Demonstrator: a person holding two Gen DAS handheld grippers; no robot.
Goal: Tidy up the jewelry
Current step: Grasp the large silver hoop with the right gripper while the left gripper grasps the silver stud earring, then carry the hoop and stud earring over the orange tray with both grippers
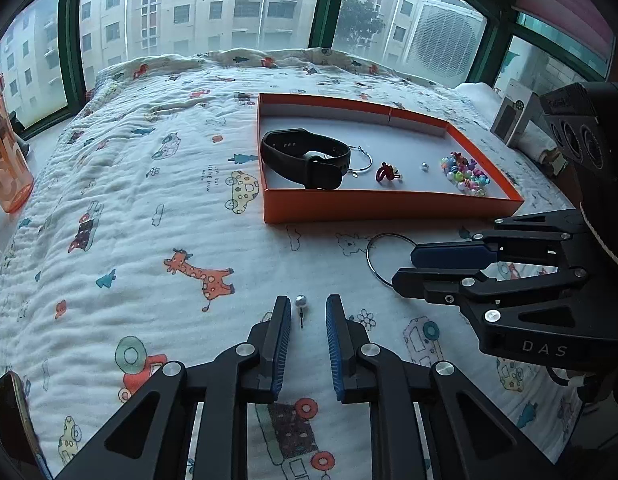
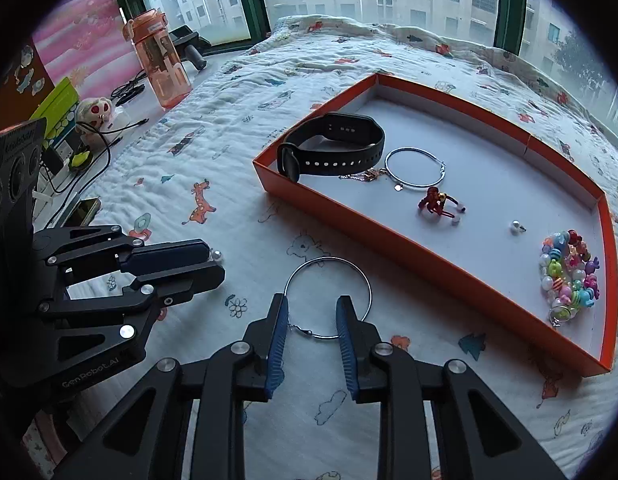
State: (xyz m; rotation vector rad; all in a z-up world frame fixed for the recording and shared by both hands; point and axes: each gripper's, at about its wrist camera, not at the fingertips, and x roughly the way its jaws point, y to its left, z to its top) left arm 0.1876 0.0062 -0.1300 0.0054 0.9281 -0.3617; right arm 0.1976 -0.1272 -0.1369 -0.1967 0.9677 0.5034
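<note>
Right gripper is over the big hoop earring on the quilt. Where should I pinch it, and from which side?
Pinch the near arc of the hoop earring by its clasp, coming straight down from above. It lies flat on the quilt, so only the thin wire offers a hold. The right gripper is open, and its fingers already straddle that arc. Close across the wire, then lift it toward the orange tray.

wrist cams low, fwd, share tray (image 1: 389,210)

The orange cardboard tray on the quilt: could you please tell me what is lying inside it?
Inside the orange cardboard tray: a black watch strap, a silver hoop earring, a thin gold chain partly hidden beneath the strap, a red knotted charm, a pearl stud and multicoloured beads.
</note>
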